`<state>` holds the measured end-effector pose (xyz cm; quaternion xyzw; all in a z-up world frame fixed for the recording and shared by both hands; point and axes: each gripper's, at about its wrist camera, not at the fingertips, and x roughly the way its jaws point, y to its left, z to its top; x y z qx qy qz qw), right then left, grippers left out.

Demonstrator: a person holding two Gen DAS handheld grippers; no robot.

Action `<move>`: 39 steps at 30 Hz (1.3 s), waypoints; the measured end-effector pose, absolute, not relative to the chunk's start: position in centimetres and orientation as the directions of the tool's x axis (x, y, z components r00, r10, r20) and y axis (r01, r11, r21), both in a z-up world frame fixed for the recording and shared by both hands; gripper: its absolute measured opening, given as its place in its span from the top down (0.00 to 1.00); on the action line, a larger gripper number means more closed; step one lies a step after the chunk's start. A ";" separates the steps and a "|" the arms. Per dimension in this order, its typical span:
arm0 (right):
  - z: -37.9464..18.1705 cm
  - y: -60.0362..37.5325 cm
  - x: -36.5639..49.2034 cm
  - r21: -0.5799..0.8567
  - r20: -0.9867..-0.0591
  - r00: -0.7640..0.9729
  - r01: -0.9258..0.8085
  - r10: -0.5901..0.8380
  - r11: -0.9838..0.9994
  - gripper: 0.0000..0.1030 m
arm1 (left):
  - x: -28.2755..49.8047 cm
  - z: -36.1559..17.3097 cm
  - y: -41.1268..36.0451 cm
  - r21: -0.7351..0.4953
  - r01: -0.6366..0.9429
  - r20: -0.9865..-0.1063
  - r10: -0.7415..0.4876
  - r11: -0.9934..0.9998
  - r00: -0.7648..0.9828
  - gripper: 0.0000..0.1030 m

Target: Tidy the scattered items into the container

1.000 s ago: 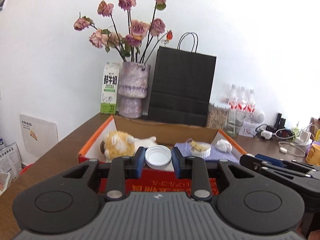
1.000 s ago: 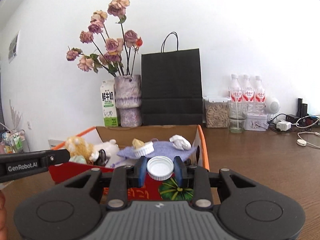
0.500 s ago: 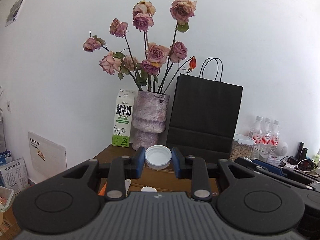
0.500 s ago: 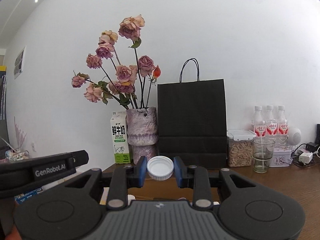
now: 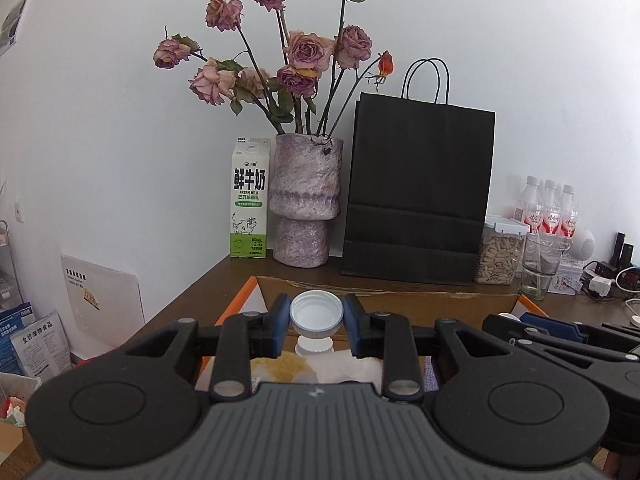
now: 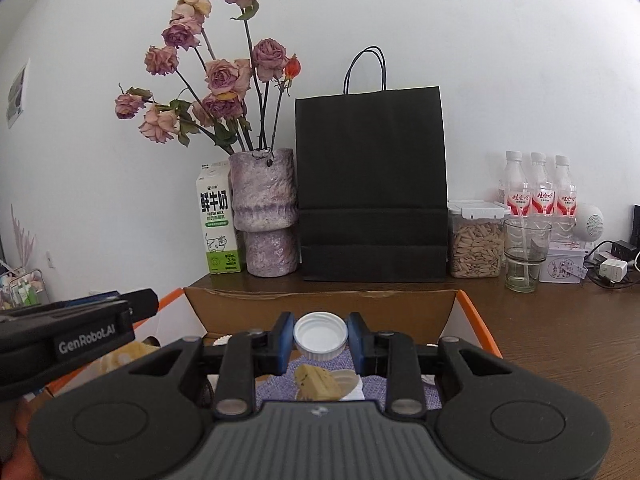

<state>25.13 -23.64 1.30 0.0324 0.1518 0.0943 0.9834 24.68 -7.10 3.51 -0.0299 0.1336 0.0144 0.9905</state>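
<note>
My left gripper [image 5: 316, 322] is shut on a white bottle cap [image 5: 316, 312], held above the open cardboard box [image 5: 420, 304] with orange flaps. Under it lie another white cap [image 5: 314, 346] and a yellow plush toy [image 5: 280, 364]. In the right wrist view my right gripper [image 6: 320, 340] is shut on a second white bottle cap [image 6: 320, 332] over the same box [image 6: 320, 304]. Beneath it are a yellow crumbly piece [image 6: 316, 382] and a purple cloth [image 6: 400, 384]. Each gripper shows in the other's view, the right gripper [image 5: 560, 332] and the left gripper [image 6: 80, 328].
Behind the box stand a milk carton [image 5: 249, 204], a purple vase of dried roses [image 5: 306, 200] and a black paper bag [image 5: 420, 200]. A jar of seeds [image 6: 476, 240], a glass [image 6: 524, 256], water bottles [image 6: 538, 188] and chargers line the back right of the brown table [image 6: 560, 340].
Both grippers have moved forward and now hang over the box with their caps still held. The views swung up toward the wall and came partly back down.
</note>
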 end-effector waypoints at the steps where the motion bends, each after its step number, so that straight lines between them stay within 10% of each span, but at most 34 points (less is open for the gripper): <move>1: 1.3 -23.7 25.0 0.090 -0.292 0.937 -0.175 0.194 0.980 0.73 | 24.6 3.5 -7.2 -0.050 -0.040 -0.263 0.026 0.998 0.964 0.72; 7: 1.6 -23.9 24.1 0.077 -0.278 0.941 -0.177 0.192 0.981 0.67 | 24.3 3.5 -7.4 -0.006 -0.076 -0.240 0.072 0.997 0.968 0.64; 11: 2.1 -24.3 23.2 0.071 -0.242 0.953 -0.169 0.181 0.983 0.17 | 23.6 3.7 -7.3 0.011 -0.152 -0.183 0.152 0.988 0.971 0.00; 14: 2.5 -24.9 22.7 0.090 -0.215 0.959 -0.168 0.184 0.982 0.00 | 23.0 3.8 -6.6 -0.014 -0.167 -0.153 0.163 0.986 0.975 0.00; 39: 5.2 -26.0 16.0 0.120 -0.346 0.924 -0.130 0.164 0.984 0.00 | 16.8 6.8 -6.7 -0.030 -0.045 -0.289 0.035 0.999 0.957 0.00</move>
